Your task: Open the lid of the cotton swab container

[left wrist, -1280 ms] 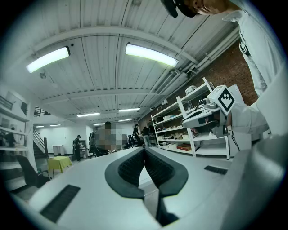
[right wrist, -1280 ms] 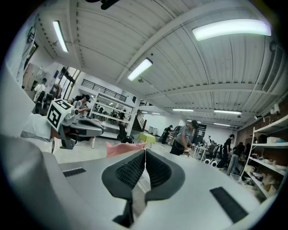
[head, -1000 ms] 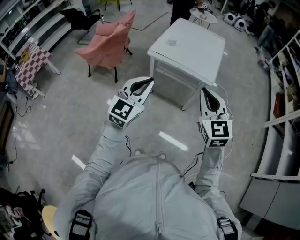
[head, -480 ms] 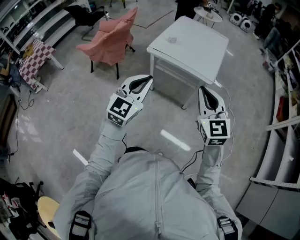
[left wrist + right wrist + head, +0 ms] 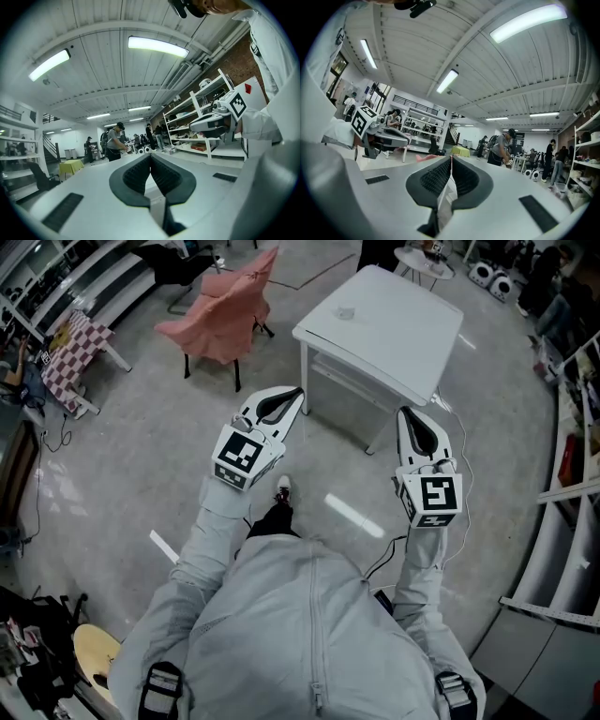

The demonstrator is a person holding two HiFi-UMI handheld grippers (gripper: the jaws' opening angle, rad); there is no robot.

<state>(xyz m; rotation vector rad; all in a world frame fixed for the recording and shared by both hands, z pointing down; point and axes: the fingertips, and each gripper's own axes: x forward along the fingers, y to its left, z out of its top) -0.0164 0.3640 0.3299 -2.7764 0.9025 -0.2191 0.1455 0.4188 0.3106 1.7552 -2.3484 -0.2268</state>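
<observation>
Left gripper (image 5: 292,397) and right gripper (image 5: 410,420) are both closed and empty. What is probably the cotton swab container (image 5: 345,313) sits well ahead of them on the white table (image 5: 403,343); arriving with the jaws closed could knock it away.

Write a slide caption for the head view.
Person facing a white table, left tool and right tool both shut, empty.
</observation>
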